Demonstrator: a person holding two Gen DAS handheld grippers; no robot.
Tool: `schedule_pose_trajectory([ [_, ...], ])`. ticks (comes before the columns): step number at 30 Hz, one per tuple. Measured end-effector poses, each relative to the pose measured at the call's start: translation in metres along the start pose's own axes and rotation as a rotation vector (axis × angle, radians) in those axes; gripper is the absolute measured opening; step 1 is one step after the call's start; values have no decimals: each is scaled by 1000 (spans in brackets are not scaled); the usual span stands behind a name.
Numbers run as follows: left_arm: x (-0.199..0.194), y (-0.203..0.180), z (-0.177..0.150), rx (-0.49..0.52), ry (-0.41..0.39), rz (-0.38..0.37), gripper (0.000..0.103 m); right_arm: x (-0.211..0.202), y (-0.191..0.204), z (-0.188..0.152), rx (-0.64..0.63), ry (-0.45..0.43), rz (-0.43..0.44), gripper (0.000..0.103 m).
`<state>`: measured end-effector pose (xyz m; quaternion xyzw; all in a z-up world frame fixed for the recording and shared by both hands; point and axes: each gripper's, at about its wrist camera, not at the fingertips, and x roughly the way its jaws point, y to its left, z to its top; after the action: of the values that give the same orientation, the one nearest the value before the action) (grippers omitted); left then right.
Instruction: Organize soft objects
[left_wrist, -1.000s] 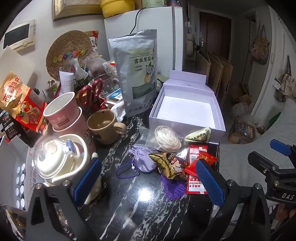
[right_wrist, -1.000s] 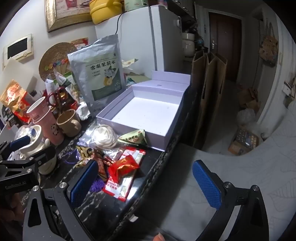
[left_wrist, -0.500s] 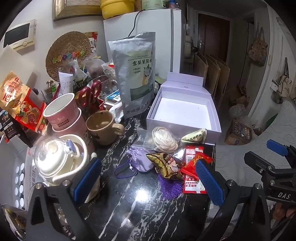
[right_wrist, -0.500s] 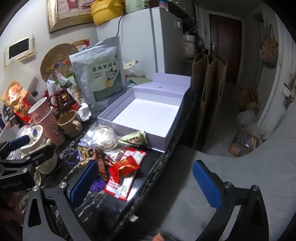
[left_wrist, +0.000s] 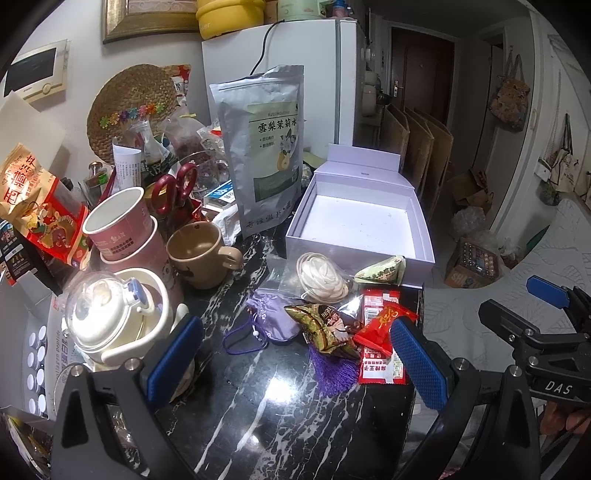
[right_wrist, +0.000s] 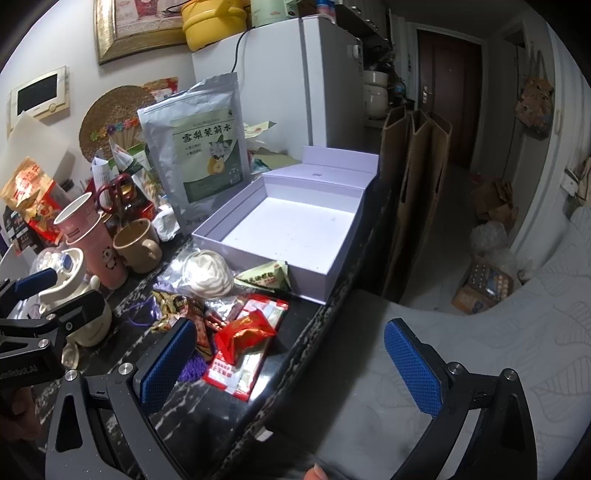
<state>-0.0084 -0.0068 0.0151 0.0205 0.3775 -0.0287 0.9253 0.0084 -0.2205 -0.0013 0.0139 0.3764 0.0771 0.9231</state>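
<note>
Clutter fills left half of left wrist view: kettle (left_wrist: 110, 325) lower left, pink cups (left_wrist: 122, 229) above it, brown mug (left_wrist: 199, 254) just right, silver pouch (left_wrist: 266, 147) upright at top centre. Soft items heaped mid-frame on black marble table (left_wrist: 258, 413): purple sachet (left_wrist: 273, 317), white bundle in clear bag (left_wrist: 321, 277), gold wrapper (left_wrist: 325, 328), green packet (left_wrist: 380, 271) touching box wall, red wrapper (left_wrist: 384, 325) over red-white packet (left_wrist: 380, 365). White box (left_wrist: 358, 221) upper right of heap, open, nothing inside. Left gripper (left_wrist: 295, 358) bottom centre, fingers spread wide, holding nothing, hovering above table near heap. Right gripper (right_wrist: 291, 365) in right wrist view also spread wide, holding nothing, straddling table edge; its left pad beside red wrapper (right_wrist: 243, 332), right pad over pale bedding (right_wrist: 517, 350).
</note>
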Motion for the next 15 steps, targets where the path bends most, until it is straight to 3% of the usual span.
schedule_pose_trajectory([
  [15, -2, 0, -2, 1, -4, -4, 103, -3, 1, 0, -8, -6, -3, 103],
])
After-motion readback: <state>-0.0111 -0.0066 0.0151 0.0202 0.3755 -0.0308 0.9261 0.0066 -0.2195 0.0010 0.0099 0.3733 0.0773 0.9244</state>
